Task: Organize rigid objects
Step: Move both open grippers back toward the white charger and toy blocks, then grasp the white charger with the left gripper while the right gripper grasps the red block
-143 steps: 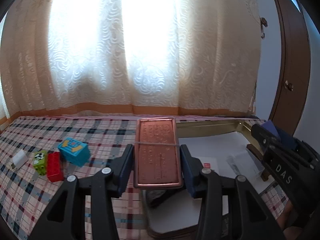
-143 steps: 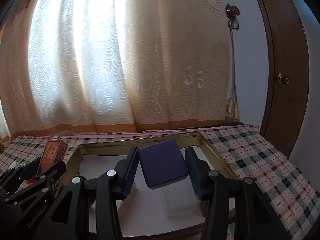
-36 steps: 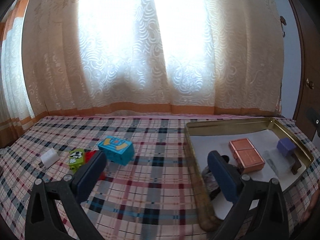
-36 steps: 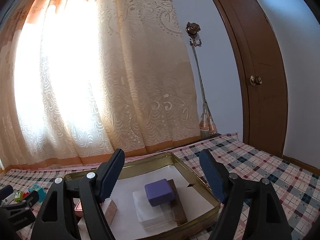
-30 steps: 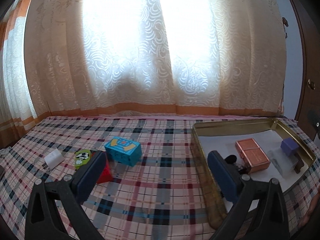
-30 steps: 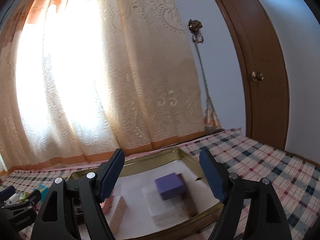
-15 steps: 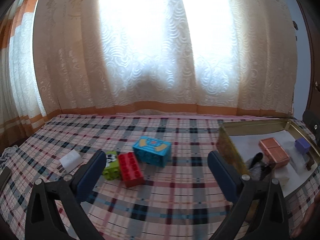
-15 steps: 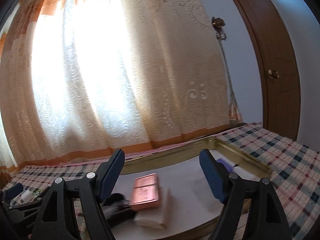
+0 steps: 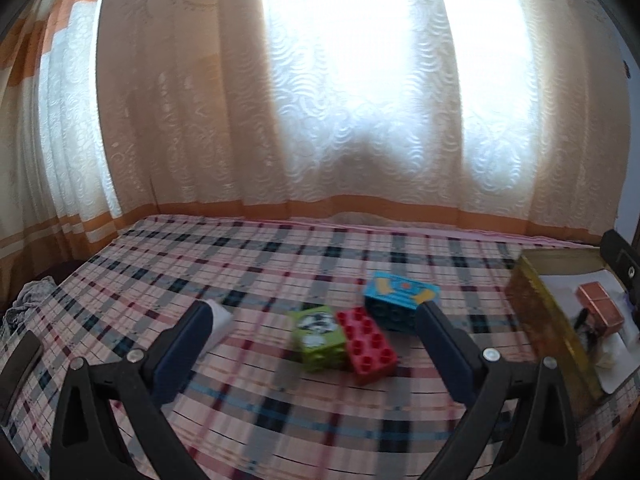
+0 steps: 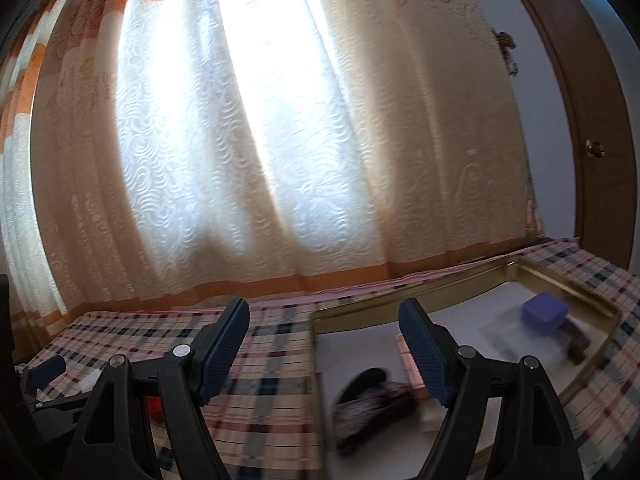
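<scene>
Only the left wrist view shows 3 bricks on the plaid cloth (image 9: pixel 280 264): green (image 9: pixel 319 338), red (image 9: pixel 370 344), blue (image 9: pixel 401 301), touching in a row. They lie between the left gripper's (image 9: pixel 312 354) open, empty jaws.

Only the right wrist view shows the tray's (image 10: pixel 452 285) purple box (image 10: pixel 545 312). The right gripper (image 10: pixel 324 354) gapes empty, straddling the tray's left edge.
</scene>
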Demonstrator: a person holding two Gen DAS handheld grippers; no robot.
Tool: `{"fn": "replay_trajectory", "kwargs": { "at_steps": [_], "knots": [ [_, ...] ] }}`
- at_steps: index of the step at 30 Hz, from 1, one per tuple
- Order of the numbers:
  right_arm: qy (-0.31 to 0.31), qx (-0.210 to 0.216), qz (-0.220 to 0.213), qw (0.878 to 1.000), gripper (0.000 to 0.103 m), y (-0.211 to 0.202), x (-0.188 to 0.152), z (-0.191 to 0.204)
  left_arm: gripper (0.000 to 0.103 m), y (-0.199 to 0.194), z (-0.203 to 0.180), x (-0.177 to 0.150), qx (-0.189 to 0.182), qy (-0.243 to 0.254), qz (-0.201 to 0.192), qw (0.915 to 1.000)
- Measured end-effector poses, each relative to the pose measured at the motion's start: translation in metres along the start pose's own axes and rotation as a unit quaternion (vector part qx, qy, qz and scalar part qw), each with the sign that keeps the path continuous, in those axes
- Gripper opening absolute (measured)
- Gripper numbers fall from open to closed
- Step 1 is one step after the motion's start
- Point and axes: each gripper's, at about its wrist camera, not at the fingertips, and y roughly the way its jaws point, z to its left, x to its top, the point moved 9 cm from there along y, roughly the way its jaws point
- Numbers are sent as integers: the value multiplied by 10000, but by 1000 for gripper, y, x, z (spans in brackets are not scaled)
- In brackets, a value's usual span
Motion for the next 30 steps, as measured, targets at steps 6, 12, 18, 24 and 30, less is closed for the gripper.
{"fn": "replay_trajectory", "kwargs": {
  "at_steps": [6,12,18,24,30],
  "knots": [
    [-66,191,145,9997,79,9,-6,29,102,11,29,-2,75,-183,172,9997],
    [-107,433,338,9984,79,18,-13,56,102,26,60,-6,161,-311,498,9981],
    [-213,659,638,9956,79,32,-24,84,102,41,87,-11,284,-572,788,9948],
    [-772,757,1236,9864,79,50,-45,121,102,55,111,-13,413,-846,1001,9905],
    [-1068,1010,2098,9666,79,71,-75,145,102,60,117,-15,391,-907,1102,9890]
  ]
}}
